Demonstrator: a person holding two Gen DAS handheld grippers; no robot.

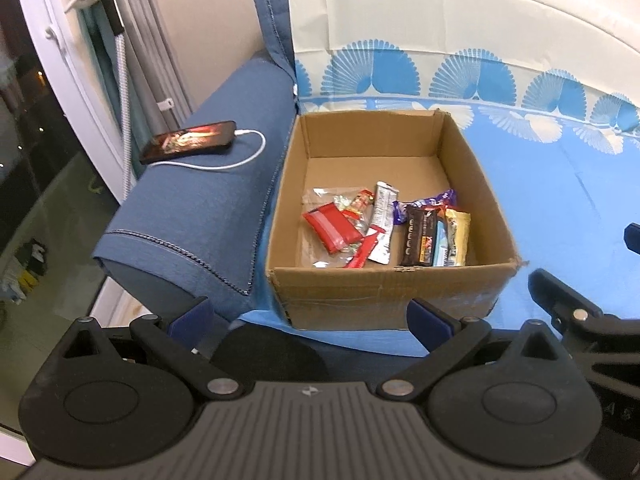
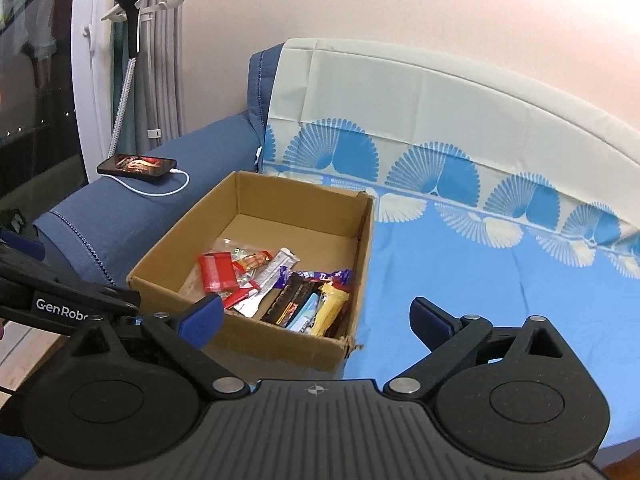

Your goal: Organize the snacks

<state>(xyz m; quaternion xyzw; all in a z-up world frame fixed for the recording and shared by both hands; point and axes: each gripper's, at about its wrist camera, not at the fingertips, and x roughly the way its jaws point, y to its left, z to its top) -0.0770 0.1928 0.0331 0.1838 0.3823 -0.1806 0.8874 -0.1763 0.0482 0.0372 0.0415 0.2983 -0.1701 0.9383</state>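
Observation:
An open cardboard box [image 1: 384,292] sits on the blue sofa seat next to the armrest; it also shows in the right wrist view [image 2: 168,264]. Inside lie several snacks: a red wafer pack [image 1: 330,232], a white bar [image 1: 382,224], a dark chocolate bar [image 1: 418,236], a yellow pack [image 1: 458,236] and a purple wrapper [image 1: 432,202]. They also show in the right wrist view, with the red pack [image 2: 218,276] and the dark bar [image 2: 290,298]. My left gripper [image 1: 310,318] is open and empty, in front of the box. My right gripper [image 2: 316,316] is open and empty, above the box's near right corner.
A phone [image 1: 188,142] on a white charging cable lies on the blue armrest [image 1: 192,216]. A blue and white patterned sheet [image 1: 560,200] covers the seat and backrest. A window and a grey curtain [image 1: 152,60] stand at the left.

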